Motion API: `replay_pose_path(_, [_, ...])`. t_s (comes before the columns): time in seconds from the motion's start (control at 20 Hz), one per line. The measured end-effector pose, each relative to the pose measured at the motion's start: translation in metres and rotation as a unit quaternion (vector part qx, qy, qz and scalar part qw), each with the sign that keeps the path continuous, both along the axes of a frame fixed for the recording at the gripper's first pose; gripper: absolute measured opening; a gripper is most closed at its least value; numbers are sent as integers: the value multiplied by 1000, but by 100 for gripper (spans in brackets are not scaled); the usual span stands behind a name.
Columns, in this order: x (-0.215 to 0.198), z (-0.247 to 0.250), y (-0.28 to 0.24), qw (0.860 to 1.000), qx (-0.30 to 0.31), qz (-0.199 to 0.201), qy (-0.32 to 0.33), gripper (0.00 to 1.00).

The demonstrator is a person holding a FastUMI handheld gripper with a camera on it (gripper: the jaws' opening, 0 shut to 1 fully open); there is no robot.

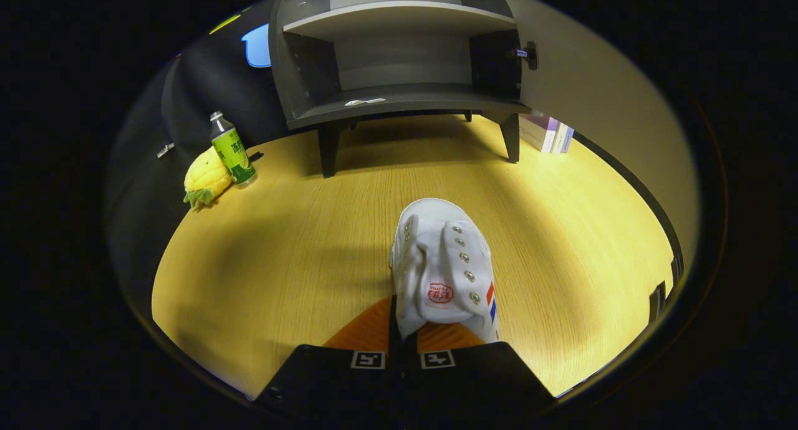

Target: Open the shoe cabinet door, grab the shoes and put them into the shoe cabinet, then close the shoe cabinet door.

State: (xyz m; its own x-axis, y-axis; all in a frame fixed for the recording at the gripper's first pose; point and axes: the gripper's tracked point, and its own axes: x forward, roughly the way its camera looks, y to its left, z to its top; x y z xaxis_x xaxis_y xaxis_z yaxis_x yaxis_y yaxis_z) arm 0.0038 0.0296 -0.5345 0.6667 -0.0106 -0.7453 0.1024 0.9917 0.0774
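Gripper view, claw [402,330] clamped on white shoe [442,265], above wooden tabletop [299,249], open shoe cabinet [399,62] beyond, plain wall [598,106] at right

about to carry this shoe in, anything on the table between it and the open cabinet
Nothing visible does. The jaws of the gripper are shut on the white shoe, and bare table runs ahead to the open cabinet. The bottle and pineapple toy sit off to the left, the books to the right.
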Motion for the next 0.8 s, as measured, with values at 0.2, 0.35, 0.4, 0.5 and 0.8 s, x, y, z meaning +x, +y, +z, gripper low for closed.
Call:
replay_pose_path(0.2, [-6,4,-4,1000,-13,4,3,5])
replay_pose_path(0.35, [-3,21,-8,1000,-17,-1,-8,5])
replay_pose_path(0.4, [-3,30,-10,1000,-22,-1,-11,5])
replay_pose_path(0.5, [-1,50,-13,1000,-23,-9,-15,4])
replay_pose_path(0.8, [32,170,-13,994,-51,-10,-95,4])
